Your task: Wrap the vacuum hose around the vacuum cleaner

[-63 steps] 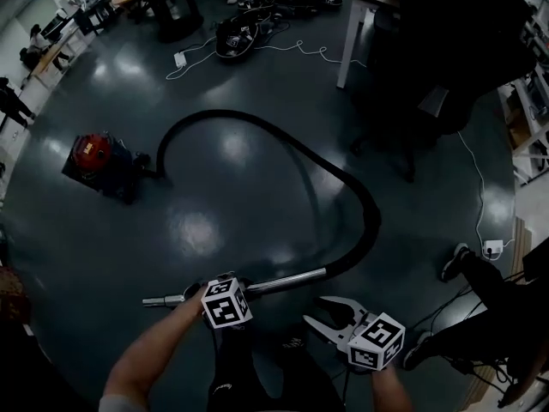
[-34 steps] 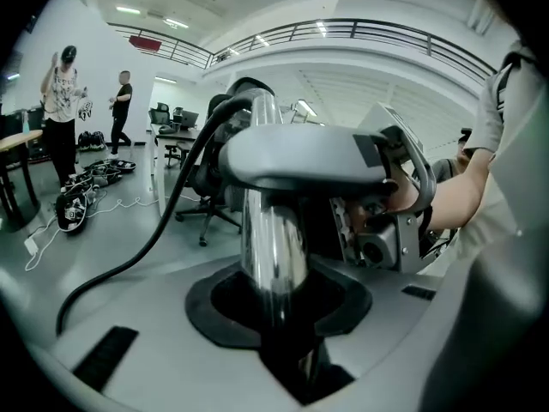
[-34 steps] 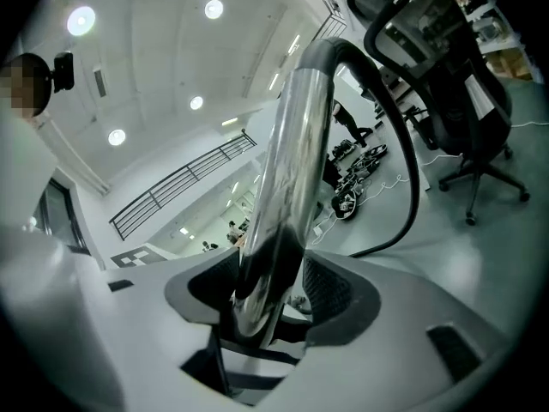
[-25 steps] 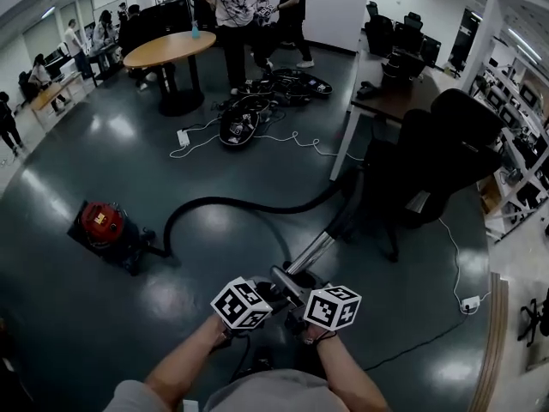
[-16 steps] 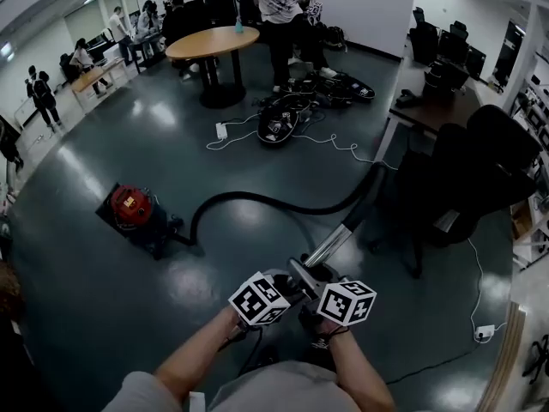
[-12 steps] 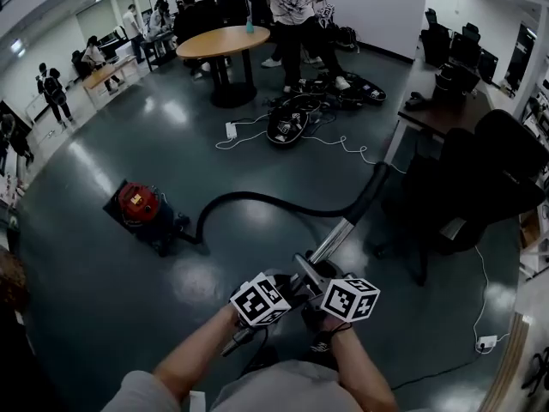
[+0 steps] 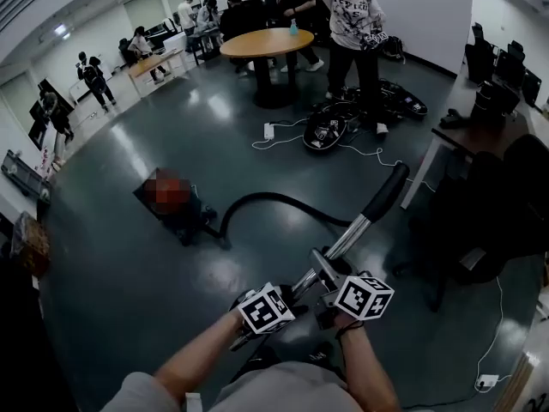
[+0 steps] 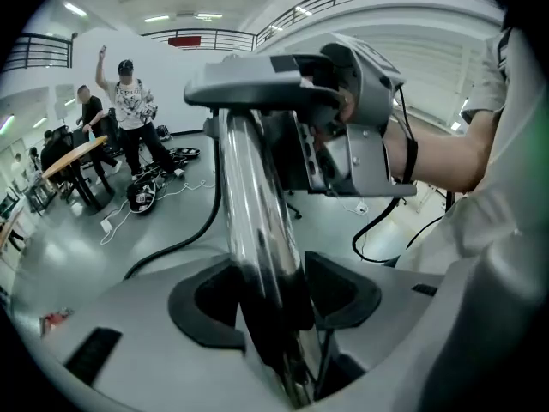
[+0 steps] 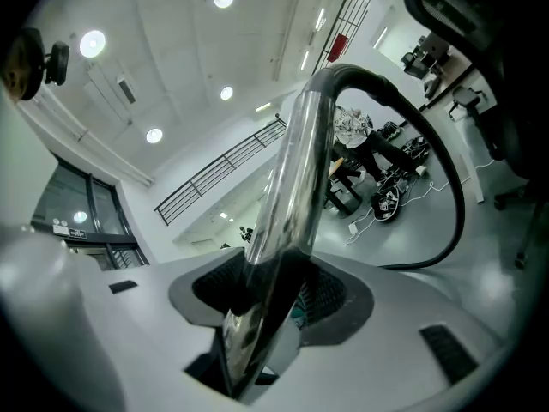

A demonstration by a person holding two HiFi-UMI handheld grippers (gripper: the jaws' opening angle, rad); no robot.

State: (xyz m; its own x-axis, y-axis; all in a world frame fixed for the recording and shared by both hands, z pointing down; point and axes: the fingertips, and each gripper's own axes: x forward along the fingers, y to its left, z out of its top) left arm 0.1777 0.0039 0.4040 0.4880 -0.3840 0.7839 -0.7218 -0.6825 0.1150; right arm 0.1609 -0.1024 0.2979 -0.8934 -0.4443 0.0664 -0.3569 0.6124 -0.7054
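Note:
The dark vacuum cleaner (image 7: pixel 184 217) stands on the floor at middle left. Its black hose (image 7: pixel 274 200) runs right along the floor, then rises to a black cuff (image 7: pixel 386 191) on the chrome wand (image 7: pixel 347 237). I hold the wand slanted up off the floor. My right gripper (image 7: pixel 330 273) is shut on the wand (image 9: pixel 292 170). My left gripper (image 7: pixel 296 288) sits lower on the same tube (image 8: pixel 257 230). Its jaws have just been opening and stand loosely on either side of the tube.
A round wooden table (image 7: pixel 268 43) stands at the back with people around it. Bags and white cables (image 7: pixel 330 131) lie on the floor beyond the hose. A dark desk and office chair (image 7: pixel 506 204) stand on the right. A power strip (image 7: pixel 489 382) lies at the lower right.
The wand has been lifted off the floor, and the right gripper has taken hold of it above the left. Both grippers have carried it on across the room. The left jaws look wider.

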